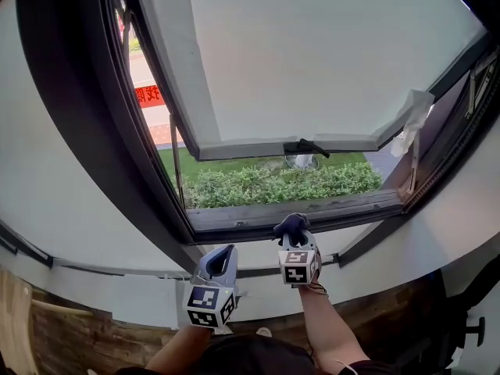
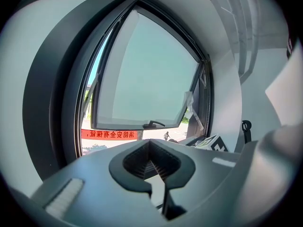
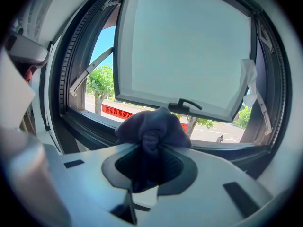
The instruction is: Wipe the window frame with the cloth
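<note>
A bunched dark blue cloth (image 3: 152, 126) sticks up from my right gripper (image 3: 151, 148), which is shut on it. In the head view that cloth (image 1: 291, 225) sits just below the dark lower window frame (image 1: 234, 219), close to it; contact cannot be made out. My left gripper (image 1: 221, 258) hangs lower and to the left over the white wall, shut with nothing in it (image 2: 150, 146). The dark frame (image 3: 90, 124) surrounds an outward-tilted sash (image 1: 312, 61) with frosted glass.
A black handle (image 1: 305, 147) sits on the sash's lower edge. A white rag (image 1: 412, 119) hangs on the right stay arm. A hedge (image 1: 273, 184) and a street lie outside. White wall (image 1: 70, 201) curves round the opening, with a wooden floor (image 1: 70, 342) below.
</note>
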The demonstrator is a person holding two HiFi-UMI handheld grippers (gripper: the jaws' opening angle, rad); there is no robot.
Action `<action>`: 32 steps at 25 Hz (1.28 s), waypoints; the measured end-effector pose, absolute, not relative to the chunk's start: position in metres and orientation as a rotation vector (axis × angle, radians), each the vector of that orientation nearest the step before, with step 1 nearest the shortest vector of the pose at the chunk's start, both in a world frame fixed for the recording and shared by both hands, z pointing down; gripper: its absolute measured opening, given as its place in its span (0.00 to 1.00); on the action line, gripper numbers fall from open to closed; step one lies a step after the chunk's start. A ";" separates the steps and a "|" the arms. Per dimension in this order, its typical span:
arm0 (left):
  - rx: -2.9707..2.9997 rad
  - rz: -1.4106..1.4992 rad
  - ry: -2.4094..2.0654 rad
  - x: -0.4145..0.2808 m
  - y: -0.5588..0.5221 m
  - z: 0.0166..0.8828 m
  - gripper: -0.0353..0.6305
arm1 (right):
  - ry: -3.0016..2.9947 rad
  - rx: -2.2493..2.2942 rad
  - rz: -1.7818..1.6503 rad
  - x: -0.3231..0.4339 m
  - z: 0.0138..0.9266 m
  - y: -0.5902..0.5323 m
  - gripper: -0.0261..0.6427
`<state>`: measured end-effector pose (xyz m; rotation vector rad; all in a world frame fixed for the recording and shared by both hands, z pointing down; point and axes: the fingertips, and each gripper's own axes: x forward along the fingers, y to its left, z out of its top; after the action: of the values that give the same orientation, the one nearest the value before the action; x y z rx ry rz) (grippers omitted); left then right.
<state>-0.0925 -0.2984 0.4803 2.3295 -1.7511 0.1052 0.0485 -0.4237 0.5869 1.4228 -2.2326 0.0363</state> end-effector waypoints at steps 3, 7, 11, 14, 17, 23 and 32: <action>2.341 0.109 -1.734 -0.086 -0.302 0.482 0.06 | -2.217 1.455 0.044 0.064 0.588 -0.429 0.15; 2.356 0.119 -1.715 -0.078 -0.306 0.481 0.06 | -2.197 1.499 0.069 0.085 0.587 -0.435 0.15; 2.366 0.126 -1.696 -0.069 -0.311 0.483 0.06 | -2.172 1.538 0.104 0.108 0.587 -0.442 0.15; 2.381 0.133 -1.674 -0.060 -0.315 0.484 0.06 | -2.155 1.573 0.109 0.125 0.588 -0.447 0.15; 2.397 0.143 -1.648 -0.050 -0.317 0.485 0.06 | -2.137 1.600 0.114 0.139 0.588 -0.452 0.15; 2.426 0.157 -1.610 -0.034 -0.321 0.485 0.06 | -2.104 1.635 0.151 0.170 0.588 -0.461 0.15; 2.458 0.167 -1.570 -0.011 -0.326 0.485 0.06 | -2.056 1.703 0.204 0.217 0.584 -0.475 0.15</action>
<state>-0.0108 -0.3261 0.4855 2.4579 -1.5699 0.1669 0.2170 -0.4750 0.5840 1.7026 -2.0560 0.2039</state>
